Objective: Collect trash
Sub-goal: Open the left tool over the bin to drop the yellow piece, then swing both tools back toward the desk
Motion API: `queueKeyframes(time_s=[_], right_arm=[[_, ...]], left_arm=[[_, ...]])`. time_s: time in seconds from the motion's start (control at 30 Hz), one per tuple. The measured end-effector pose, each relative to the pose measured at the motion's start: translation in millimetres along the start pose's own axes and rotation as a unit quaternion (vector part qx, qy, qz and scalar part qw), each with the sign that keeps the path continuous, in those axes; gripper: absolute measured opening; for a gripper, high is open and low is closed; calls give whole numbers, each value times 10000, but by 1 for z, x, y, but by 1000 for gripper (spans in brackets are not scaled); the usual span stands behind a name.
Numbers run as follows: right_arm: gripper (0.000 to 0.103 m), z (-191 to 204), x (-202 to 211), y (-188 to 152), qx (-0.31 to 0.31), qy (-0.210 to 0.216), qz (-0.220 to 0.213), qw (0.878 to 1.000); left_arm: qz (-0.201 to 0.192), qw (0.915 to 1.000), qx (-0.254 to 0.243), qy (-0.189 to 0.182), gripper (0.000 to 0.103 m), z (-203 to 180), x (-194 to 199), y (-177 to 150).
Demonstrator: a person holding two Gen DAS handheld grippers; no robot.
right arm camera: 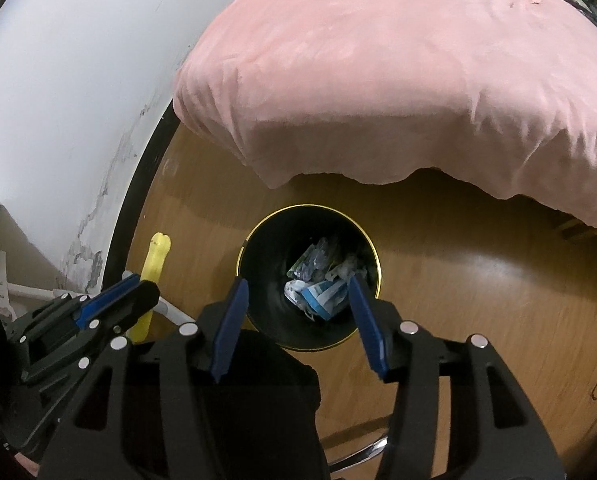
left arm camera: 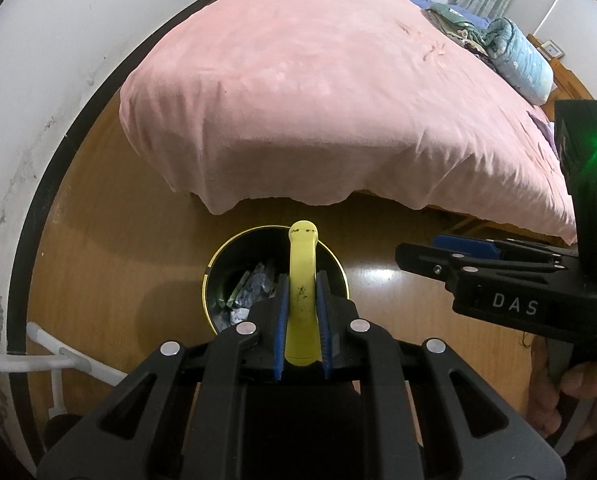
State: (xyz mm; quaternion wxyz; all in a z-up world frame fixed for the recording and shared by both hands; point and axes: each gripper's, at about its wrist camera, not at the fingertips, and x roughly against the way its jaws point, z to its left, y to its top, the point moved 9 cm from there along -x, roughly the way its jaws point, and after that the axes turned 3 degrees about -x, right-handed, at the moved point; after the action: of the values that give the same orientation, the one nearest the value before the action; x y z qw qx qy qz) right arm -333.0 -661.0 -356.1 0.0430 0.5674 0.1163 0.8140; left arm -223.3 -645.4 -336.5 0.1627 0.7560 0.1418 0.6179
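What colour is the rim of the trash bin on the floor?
Gold-yellow, ringing a black trash bin; clearest in the right wrist view.

Glossy wood floor (right arm camera: 458, 280); soft matt cloth bedcover (left arm camera: 318, 100); glossy bin (right arm camera: 254, 236)

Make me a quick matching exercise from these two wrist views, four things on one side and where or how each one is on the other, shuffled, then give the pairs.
1. yellow bone-shaped piece
2. black bin
3. pink bed cover
4. right gripper

A. draped over the bed's edge
B. clamped in the left gripper
C. jaws apart, nothing between them
D. on the wooden floor, wrappers inside

Pairs: 1-B, 2-D, 3-A, 4-C
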Motion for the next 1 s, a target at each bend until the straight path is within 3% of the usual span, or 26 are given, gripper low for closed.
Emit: queueKeyframes(time_s=[0.2,0.27,0.33,0.4,0.5,0.57,0.8,1.0], right_arm=[[57,0,3,1,-73,28,-83,9999],[58,0,4,2,-109,48,-107,9999],[59,1,5,5,-145,76,-130,9998],[62,4,6,7,-169,103,-167,9997],[65,14,8,12,-124,159,-232,9995],[75,28,11,15,-28,193,-310,9993],[85,113,39,25,989,168,-931,9906],[90,229,74,14,2052,695,-1319,9673]], left_arm=[[-41,9999,-61,80,19,-3,4,5],[-79,9999,-75,133,41,-3,8,7],[-166,9995,-82,245,56,0,14,9],[-236,9991,-90,328,62,4,23,10],[-389,9980,-41,505,81,14,44,11],[-586,9956,-6,729,91,25,67,12],[-1293,9820,275,1351,94,71,175,-3],[-1902,9506,936,2270,96,140,297,-64]])
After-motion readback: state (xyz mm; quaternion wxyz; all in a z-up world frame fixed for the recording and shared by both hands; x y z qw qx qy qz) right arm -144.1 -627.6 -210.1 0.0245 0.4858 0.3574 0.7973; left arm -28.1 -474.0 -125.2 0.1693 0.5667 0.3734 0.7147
